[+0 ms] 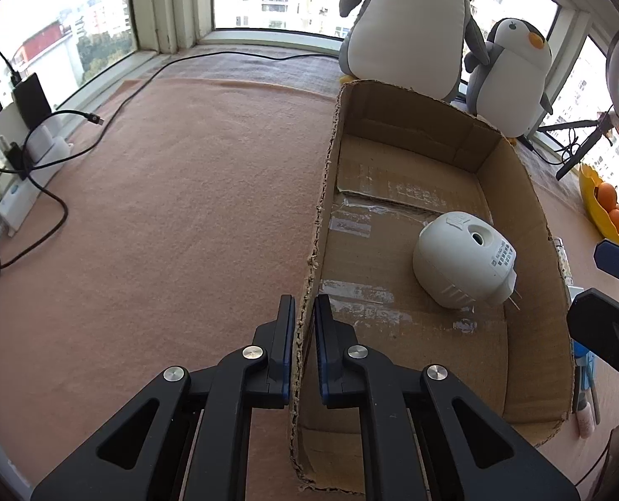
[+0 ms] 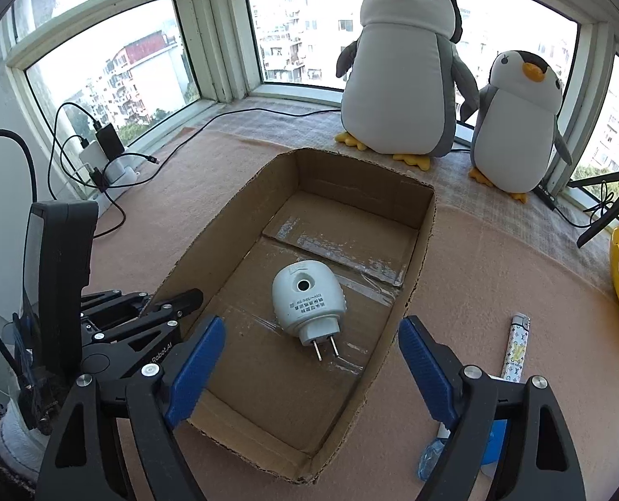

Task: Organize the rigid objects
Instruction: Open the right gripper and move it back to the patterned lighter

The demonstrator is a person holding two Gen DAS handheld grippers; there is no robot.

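An open cardboard box [image 2: 418, 250] lies on the pink cloth. A white plug-in device [image 2: 307, 298] with two metal prongs lies on the box floor; it also shows in the left wrist view [image 1: 462, 265]. My left gripper [image 1: 304, 313] is shut on the box's left wall [image 1: 324, 192], one finger on each side; it shows at the left of the right wrist view [image 2: 176, 304]. My right gripper [image 2: 311, 340] is open and empty, held above the near part of the box. A patterned lighter [image 2: 516, 346] lies on the cloth right of the box.
Two plush penguins [image 2: 401, 67] [image 2: 518, 121] stand behind the box by the window. Chargers and black cables [image 2: 105, 154] lie at the left. A yellow bowl [image 1: 593, 198] with oranges sits at the right, near a tripod [image 2: 606, 213]. Small items [image 2: 432, 455] lie by the box's near right corner.
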